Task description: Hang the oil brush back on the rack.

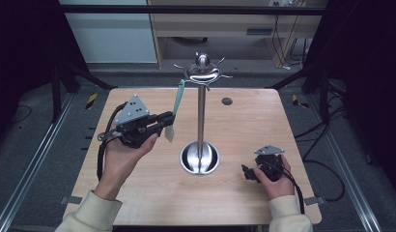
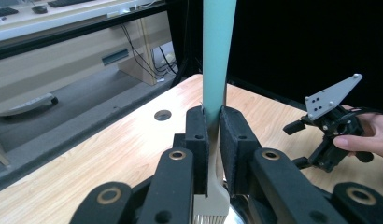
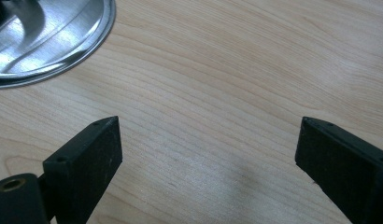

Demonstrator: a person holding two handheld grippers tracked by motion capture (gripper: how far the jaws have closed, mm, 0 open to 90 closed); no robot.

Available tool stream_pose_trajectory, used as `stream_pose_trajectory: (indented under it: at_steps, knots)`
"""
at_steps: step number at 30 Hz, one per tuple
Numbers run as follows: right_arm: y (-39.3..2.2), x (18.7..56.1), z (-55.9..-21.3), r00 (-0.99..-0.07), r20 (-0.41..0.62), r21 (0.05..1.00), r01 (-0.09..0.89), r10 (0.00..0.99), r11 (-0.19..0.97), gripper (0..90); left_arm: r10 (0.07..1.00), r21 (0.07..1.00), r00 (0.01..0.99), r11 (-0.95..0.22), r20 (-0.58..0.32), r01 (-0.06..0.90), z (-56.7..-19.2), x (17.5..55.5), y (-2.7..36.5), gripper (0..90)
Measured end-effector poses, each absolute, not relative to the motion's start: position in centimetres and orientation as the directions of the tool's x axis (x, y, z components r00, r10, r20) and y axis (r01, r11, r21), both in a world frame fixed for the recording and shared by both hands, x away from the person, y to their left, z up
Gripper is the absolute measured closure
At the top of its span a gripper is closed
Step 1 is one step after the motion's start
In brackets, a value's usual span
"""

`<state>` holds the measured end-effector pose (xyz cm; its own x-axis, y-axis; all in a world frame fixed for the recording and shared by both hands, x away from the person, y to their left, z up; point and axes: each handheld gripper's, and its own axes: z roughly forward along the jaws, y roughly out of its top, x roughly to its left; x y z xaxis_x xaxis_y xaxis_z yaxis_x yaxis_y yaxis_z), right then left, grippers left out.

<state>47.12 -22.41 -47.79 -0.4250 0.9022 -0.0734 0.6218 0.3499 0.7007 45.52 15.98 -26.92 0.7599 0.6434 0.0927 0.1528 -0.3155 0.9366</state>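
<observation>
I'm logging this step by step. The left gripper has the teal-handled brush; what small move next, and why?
Probably lift the brush slightly toward a hook on the stand's crown. The left gripper clamps the handle low, its top just beside a hook; the right gripper rests open over the table.

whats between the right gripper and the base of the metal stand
Bare wooden table. In the high view, nothing lies between the right gripper and the stand's round base; the right gripper view shows plain wood up to the base's rim.
</observation>
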Motion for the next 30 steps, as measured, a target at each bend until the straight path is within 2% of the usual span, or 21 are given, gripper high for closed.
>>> stream_pose_trajectory:
  at_steps: [24,30]
  knots:
    - [-22.5,47.1,-47.8,-0.428,-0.073,0.703,0.619,0.901,0.351,8.0,0.667,0.941,0.74,-0.299,0.088,0.158,-27.3,46.5,15.0,80.9]
    - [-22.5,47.1,-47.7,-0.427,-0.073,0.703,0.619,0.901,0.35,8.0,0.674,0.941,0.733,-0.298,0.089,0.159,-27.3,46.6,14.9,76.1]
